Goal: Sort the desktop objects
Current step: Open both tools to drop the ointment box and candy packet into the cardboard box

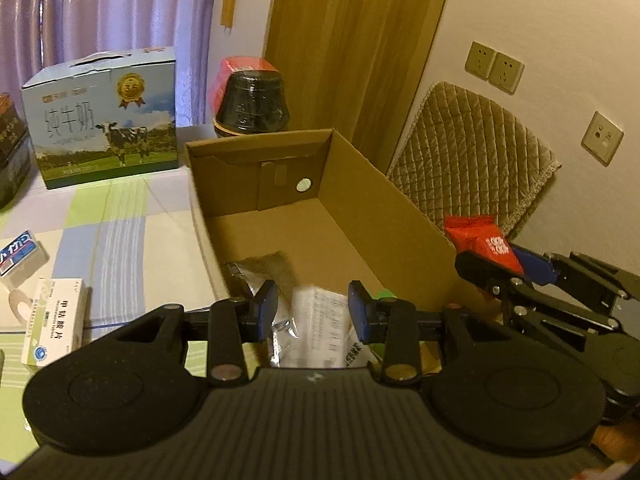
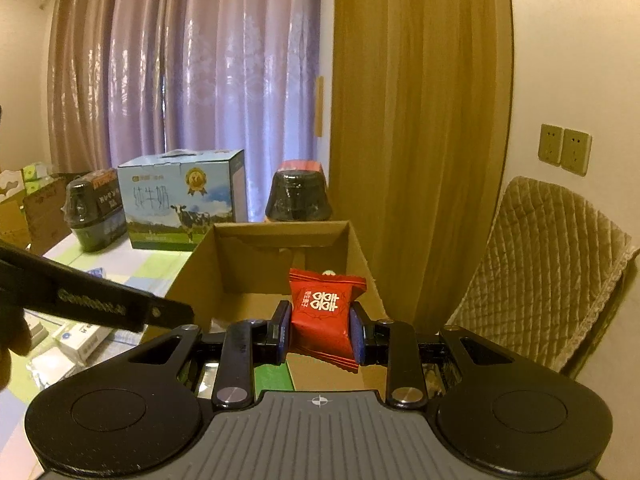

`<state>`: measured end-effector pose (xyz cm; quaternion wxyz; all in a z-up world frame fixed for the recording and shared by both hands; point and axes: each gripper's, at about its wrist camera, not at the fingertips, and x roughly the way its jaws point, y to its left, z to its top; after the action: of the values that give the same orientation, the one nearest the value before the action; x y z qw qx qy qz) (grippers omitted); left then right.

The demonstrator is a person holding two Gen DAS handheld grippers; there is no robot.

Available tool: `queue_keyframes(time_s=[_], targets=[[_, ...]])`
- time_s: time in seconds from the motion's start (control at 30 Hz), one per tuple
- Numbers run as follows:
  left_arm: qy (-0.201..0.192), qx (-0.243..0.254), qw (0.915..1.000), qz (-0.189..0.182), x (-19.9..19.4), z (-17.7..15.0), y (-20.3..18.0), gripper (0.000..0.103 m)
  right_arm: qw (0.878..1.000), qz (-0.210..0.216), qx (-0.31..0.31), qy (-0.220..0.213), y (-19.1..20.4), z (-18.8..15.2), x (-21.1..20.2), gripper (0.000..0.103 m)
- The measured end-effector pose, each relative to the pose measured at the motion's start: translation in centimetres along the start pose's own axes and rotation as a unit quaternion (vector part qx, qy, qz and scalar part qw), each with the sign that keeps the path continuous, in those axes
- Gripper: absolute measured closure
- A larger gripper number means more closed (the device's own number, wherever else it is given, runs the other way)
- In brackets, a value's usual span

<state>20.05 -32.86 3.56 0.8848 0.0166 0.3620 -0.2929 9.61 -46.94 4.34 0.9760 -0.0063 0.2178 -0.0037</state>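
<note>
An open cardboard box (image 1: 400, 216) (image 2: 360, 256) lies on the striped tablecloth. Inside its near end lie a white printed packet (image 1: 324, 324) and a dark foil packet (image 1: 260, 268). My left gripper (image 1: 313, 309) hangs open over that near end, nothing between its fingers. My right gripper (image 2: 320, 330) is shut on a red candy packet (image 2: 324, 312) with white characters, held above the box's near right corner. From the left wrist view the same red packet (image 1: 484, 242) and the right gripper (image 1: 504, 264) show at the right, beyond the box wall.
A white medicine box (image 1: 56, 320) and a blue-white pack (image 1: 18, 252) lie on the cloth left of the box. A milk carton case (image 1: 104, 120) and a black wrapped jar (image 1: 252, 100) stand behind it. A quilted chair back (image 1: 472, 152) is at the right.
</note>
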Motion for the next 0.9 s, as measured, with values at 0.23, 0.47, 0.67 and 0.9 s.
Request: queue_keyframes(time_s=[0.23, 0.47, 0.67, 0.9], targets=[[-0.003, -0.023, 0.9997, 0.013, -1.9, -1.3, 2.6, 0.070, 1.000, 0.011, 0.008, 0.005, 0.5, 0.0, 0.2, 0.076], [-0.006, -0.035, 0.9990, 0.025, -3.7, -2.6, 4.7, 0.066, 0.999, 0.029, 0.018, 0.003, 1.4, 0.9, 0.9, 0.076], [-0.007, -0.038, 0.9987, 0.032, -4.7, -3.8, 5.8, 0.065, 0.998, 0.049, 0.033, -0.012, 1.4, 1.5, 0.9, 0.051], [0.002, -0.047, 0.9979, 0.045, -6.2, -6.6, 7.4, 0.063, 0.999, 0.033, 0.033, -0.004, 0.9, 1.0, -1.2, 0.043]])
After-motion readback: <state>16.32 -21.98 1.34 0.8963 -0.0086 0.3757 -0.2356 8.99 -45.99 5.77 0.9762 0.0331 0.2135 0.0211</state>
